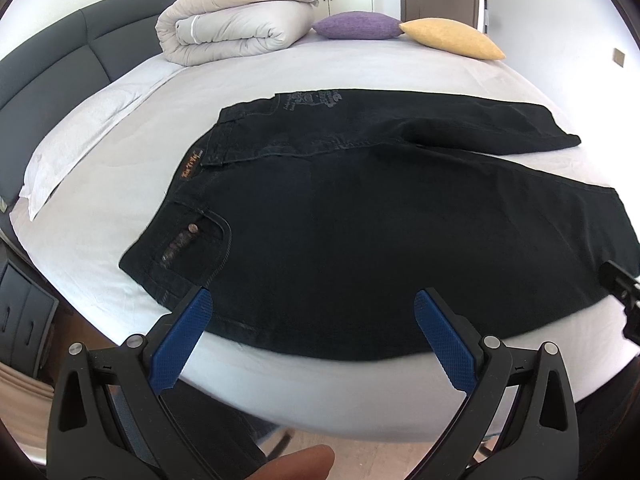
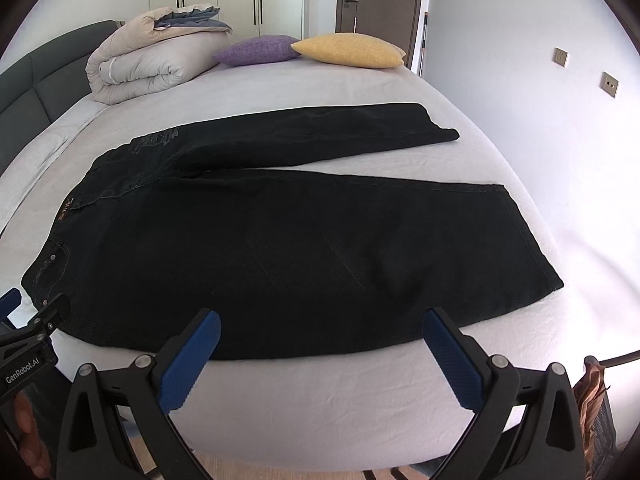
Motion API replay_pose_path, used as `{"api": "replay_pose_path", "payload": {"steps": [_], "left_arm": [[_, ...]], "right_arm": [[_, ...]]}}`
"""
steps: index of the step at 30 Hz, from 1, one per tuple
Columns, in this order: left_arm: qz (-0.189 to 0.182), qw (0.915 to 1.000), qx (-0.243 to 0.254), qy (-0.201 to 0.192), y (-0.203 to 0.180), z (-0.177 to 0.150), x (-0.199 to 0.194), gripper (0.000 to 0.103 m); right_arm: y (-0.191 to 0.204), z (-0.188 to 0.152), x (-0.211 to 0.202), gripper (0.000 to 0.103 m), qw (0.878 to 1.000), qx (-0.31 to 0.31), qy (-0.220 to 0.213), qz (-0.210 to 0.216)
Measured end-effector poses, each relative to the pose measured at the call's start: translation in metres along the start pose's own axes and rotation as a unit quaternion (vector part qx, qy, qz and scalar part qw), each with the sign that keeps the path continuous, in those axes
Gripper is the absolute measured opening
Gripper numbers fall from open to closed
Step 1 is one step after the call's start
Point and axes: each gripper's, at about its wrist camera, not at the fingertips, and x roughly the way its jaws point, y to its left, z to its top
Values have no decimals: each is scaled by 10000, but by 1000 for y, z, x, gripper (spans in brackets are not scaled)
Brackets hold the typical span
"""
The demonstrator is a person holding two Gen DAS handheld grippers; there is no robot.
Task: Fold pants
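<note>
Black pants (image 1: 360,216) lie flat on the white bed sheet (image 1: 120,216), waistband to the left, both legs stretched to the right and spread apart. They also show in the right wrist view (image 2: 300,240). My left gripper (image 1: 312,304) is open and empty, above the near edge of the pants by the hip pocket. My right gripper (image 2: 320,328) is open and empty, above the near edge of the front leg. The left gripper also shows in the right wrist view (image 2: 28,320), and the right gripper at the left wrist view's right edge (image 1: 624,284).
A rolled beige duvet (image 1: 228,20), a purple pillow (image 1: 356,24) and a yellow pillow (image 1: 452,38) lie at the far side of the bed. A dark headboard (image 1: 52,52) runs along the left. The bed's near edge (image 2: 320,432) lies just under the grippers.
</note>
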Motion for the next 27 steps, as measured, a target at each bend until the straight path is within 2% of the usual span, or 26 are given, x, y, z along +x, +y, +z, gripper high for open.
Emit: {"api": "replay_pose_path", "payload": {"steps": [5, 13, 17, 19, 21, 22, 26, 27], "left_arm": [[64, 10000, -10, -53, 14, 21, 15, 103], [321, 9992, 180, -158, 41, 66, 54, 103], [41, 9992, 325, -247, 56, 91, 78, 103], [-330, 9979, 531, -174, 66, 115, 99, 103], [-812, 9930, 856, 14, 71, 138, 121, 103], [-905, 9905, 1031, 89, 72, 147, 131, 103], [-661, 9811, 1797, 288, 71, 187, 172, 103], [-618, 9804, 1857, 204, 75, 200, 180, 103]], "right_arm": [[-4, 21, 14, 103, 10000, -44, 31, 54], [-6, 69, 57, 103, 9988, -172, 174, 423], [-3, 99, 81, 103, 9964, -272, 221, 767], [0, 119, 94, 103, 9941, -468, 160, 968], [2, 139, 105, 103, 9907, -647, 54, 1197], [2, 150, 110, 103, 9886, -732, -1, 1316], [2, 193, 135, 102, 9817, -1038, -122, 1593], [2, 203, 141, 100, 9785, -1141, -135, 1713]]}}
